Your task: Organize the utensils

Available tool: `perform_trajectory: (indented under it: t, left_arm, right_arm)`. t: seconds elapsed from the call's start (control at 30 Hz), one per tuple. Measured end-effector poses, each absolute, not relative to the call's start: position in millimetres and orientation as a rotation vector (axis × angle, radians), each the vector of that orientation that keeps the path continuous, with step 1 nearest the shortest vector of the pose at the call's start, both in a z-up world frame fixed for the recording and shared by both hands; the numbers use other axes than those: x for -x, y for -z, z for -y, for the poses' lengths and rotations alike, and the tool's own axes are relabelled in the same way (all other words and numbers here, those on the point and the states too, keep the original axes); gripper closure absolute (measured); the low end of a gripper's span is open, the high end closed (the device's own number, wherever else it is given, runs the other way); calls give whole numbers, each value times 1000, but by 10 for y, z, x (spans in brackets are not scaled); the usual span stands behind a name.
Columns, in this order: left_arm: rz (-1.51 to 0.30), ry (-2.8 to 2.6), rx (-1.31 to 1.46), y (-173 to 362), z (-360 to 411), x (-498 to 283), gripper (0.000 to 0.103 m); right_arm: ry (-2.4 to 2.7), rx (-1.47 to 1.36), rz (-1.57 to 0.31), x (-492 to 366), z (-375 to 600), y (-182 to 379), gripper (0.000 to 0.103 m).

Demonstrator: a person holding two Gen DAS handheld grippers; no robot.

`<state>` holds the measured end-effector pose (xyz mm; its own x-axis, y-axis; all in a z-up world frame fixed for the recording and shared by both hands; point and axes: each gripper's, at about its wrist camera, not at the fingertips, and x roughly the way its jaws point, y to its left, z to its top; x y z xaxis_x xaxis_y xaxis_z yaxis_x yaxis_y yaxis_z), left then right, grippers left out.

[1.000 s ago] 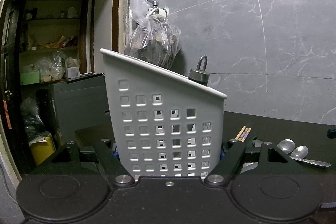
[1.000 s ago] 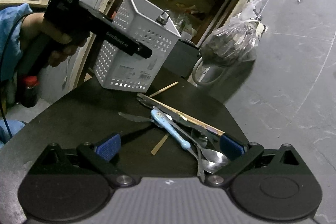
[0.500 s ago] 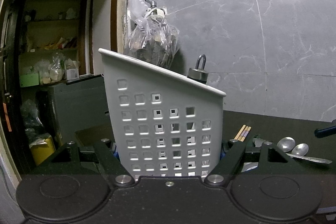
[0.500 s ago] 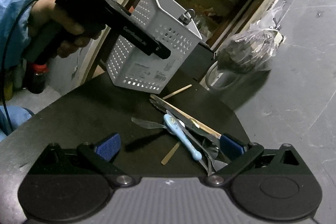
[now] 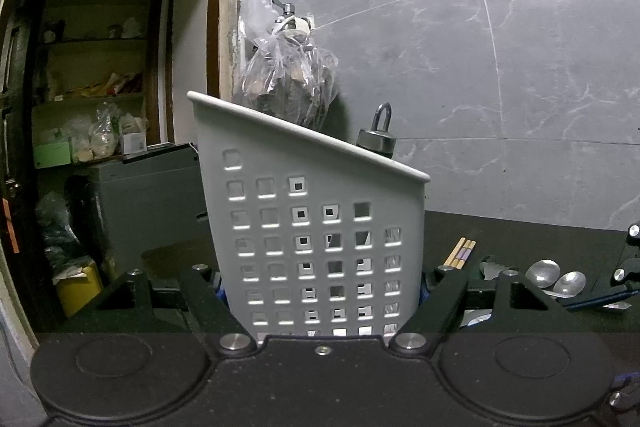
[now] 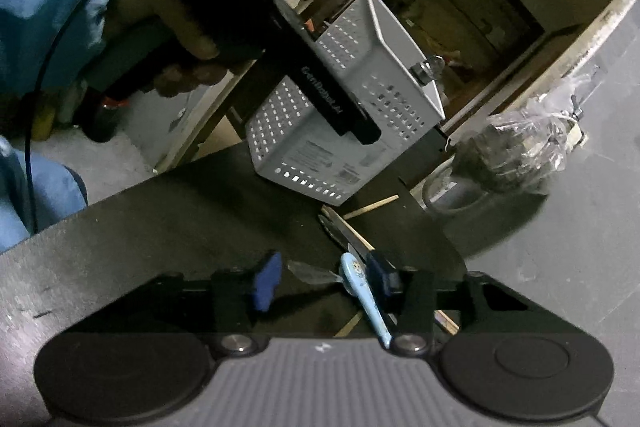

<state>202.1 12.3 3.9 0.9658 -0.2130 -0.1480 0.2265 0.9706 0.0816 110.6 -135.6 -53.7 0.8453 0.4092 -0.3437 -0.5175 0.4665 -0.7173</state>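
My left gripper (image 5: 320,287) is shut on a white perforated basket (image 5: 320,227), which hangs tilted above the black table (image 6: 180,211); its pads are hidden behind the basket walls. A metal weight with a ring (image 5: 376,139) pokes above the rim. In the right wrist view a hand (image 6: 192,55) holds that gripper and the basket (image 6: 348,115). My right gripper (image 6: 322,283) is low over the utensil pile, jaws closing. A light-blue-handled utensil (image 6: 362,291) lies between them against the right pad (image 6: 380,275); the left pad stands apart. Two metal spoons (image 5: 556,277) and chopsticks (image 5: 460,253) lie nearby.
A clear plastic bag (image 5: 288,79) hangs from a tap on the grey marble wall. A steel pot (image 6: 448,191) stands beyond the table's far corner. An open doorway with cluttered shelves (image 5: 88,107) lies to the left. A loose chopstick (image 6: 372,205) lies under the basket.
My right gripper has rolled, moved in over the utensils, and its jaws have narrowed around the light-blue-handled utensil. The left gripper and basket have stayed put.
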Motion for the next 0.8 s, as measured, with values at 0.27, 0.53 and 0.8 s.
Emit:
perform_trajectory:
  t: [0.27,0.53,0.8]
  left_arm:
    - [-143,226,-101,-24,-140,-2038,26]
    - [-151,228,-103,-12,-140,-2044,26]
    - [-152,229,-102,-20,-138,-2050,26]
  right_arm:
    - [-563,980,-113,-1127,1329,603,81]
    - [-557,941,-43,-1132,1348,521,98]
    - [-546,684,-41,-1294,1489,167,100]
